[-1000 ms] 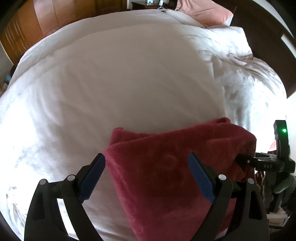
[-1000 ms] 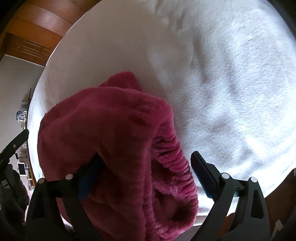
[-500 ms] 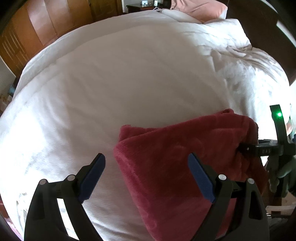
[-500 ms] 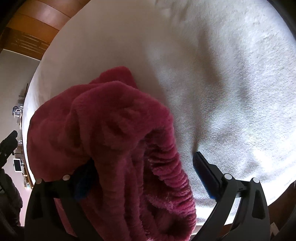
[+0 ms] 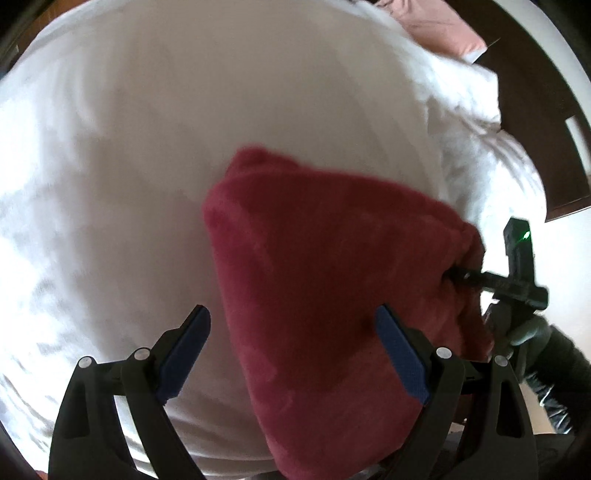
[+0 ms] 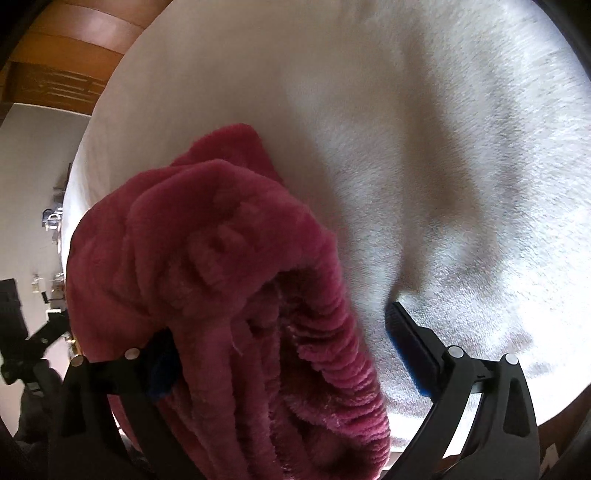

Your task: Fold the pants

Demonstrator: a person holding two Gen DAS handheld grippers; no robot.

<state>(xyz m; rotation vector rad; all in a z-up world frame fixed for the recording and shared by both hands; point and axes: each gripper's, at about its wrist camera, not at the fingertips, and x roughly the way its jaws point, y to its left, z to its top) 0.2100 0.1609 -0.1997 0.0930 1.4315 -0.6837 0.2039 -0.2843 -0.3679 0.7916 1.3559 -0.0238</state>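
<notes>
Red fleece pants (image 5: 332,288) lay bunched on bed (image 5: 147,147); both left gripper (image 5: 291,354) and right gripper (image 6: 280,354) fingers spread, ungripped waistband fold likely to slump open.

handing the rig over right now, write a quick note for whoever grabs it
Left gripper: open, its fingers either side of the near edge of the pants, not clamped on them.
Right gripper: open, the waistband bunched between its fingers; whether it has any hold is unclear.
The red fleece pants are folded into a thick bundle on the white bed, near its front edge. A pink pillow lies at the far end.
Done: pants folded over.
Left: likely settle and flatten the bundle, then pull both grippers out.
</notes>
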